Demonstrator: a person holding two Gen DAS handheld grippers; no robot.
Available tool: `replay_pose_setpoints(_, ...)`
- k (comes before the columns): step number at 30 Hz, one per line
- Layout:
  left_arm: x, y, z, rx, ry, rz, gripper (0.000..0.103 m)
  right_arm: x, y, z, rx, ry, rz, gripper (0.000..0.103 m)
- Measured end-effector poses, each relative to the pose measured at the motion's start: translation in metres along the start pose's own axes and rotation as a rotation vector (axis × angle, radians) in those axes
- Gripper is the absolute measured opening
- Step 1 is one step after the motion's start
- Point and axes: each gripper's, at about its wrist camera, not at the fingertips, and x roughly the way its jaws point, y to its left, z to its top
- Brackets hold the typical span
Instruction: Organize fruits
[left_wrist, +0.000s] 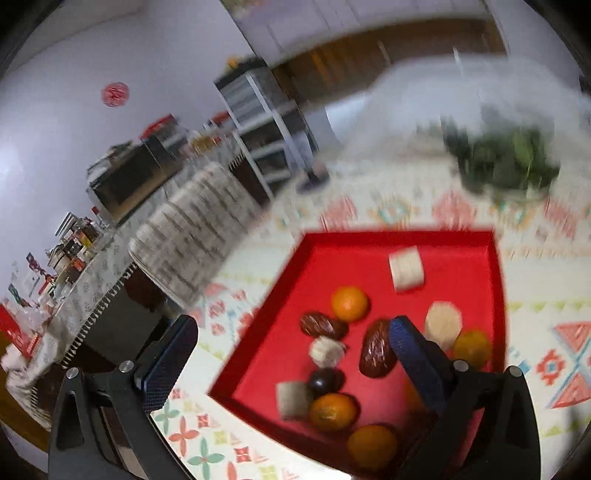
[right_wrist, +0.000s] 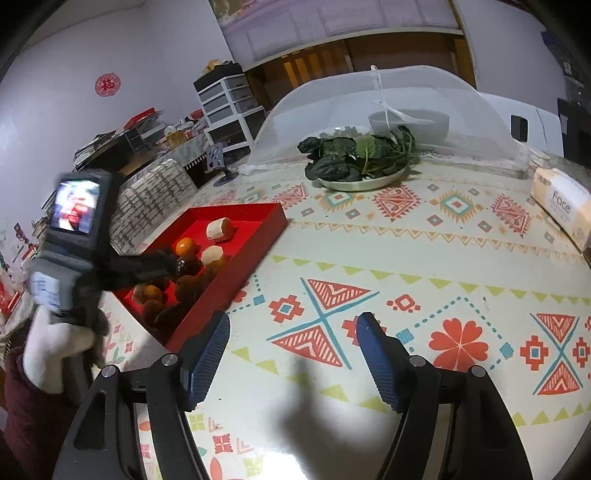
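Fruits are seen gathered in a red tray (left_wrist: 369, 243) on the patterned table (right_wrist: 406, 258), toward its left side. In the left wrist view, motion-blurred, the contents are laid out from above: oranges (left_wrist: 349, 303), brown dates (left_wrist: 376, 352), pale cut chunks (left_wrist: 406, 267) and one dark round fruit (left_wrist: 325, 382). Most are clustered at the near end; one pale chunk lies apart toward the far wall.

The left gripper (left_wrist: 291, 363) is held over the tray's near-left corner. Its jaws are spread wide, nothing between the pads; one blue pad is outside the tray over the tablecloth, the other over the fruit beside a date. Whether that pad touches the date cannot be told.

In the right wrist view the tray is seen from the side only, its contents partly hidden by the left gripper (right_wrist: 162, 267), which is blurred and reaches in over the fruit. A white-gloved hand (right_wrist: 55, 347) and dark red sleeve (right_wrist: 26, 413) holding it are shown only here.

The right gripper (right_wrist: 293, 363) is held over bare tablecloth, to the right of the tray. Its jaws are partly open, widening, empty.

Farther back, sharp only in the right view: a plate of leafy greens (right_wrist: 356, 158), a mesh food cover (right_wrist: 406, 96) over a white bowl (right_wrist: 408, 122), a tissue pack (right_wrist: 561, 206) at the right edge.
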Motion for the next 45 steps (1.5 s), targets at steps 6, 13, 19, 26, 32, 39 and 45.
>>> replay_pose_setpoints(6, -0.056, 0.031, 0.0, -0.106, -0.168, 0.001, 0.103, 0.008, 0.005, -0.004, -0.012, 0.018, 0.023, 0.075)
replay_pose_setpoints(13, -0.091, 0.053, -0.014, -0.241, -0.249, -0.031, 0.103, 0.007, 0.006, -0.007, -0.019, 0.019, 0.019, 0.076)
replay_pose_setpoints(19, -0.103, 0.06, -0.02, -0.28, -0.274, -0.04, 0.103, 0.007, 0.008, -0.007, -0.024, 0.022, 0.019, 0.076)
replay_pose_setpoints(26, -0.115, 0.079, -0.038, -0.39, -0.334, -0.028, 0.103, 0.008, 0.018, -0.011, -0.056, 0.03, 0.019, 0.076)
replay_pose_setpoints(32, -0.13, 0.099, -0.061, -0.483, -0.416, -0.049, 0.103, 0.012, 0.039, -0.017, -0.126, 0.041, 0.019, 0.076)
replay_pose_setpoints(39, -0.115, 0.091, -0.069, -0.428, -0.344, -0.083, 0.103, 0.024, 0.079, -0.014, -0.243, 0.066, 0.043, 0.076)
replay_pose_setpoints(45, -0.08, 0.094, -0.075, -0.436, -0.186, -0.055, 0.103, 0.032, 0.114, -0.015, -0.299, 0.077, 0.078, 0.08)
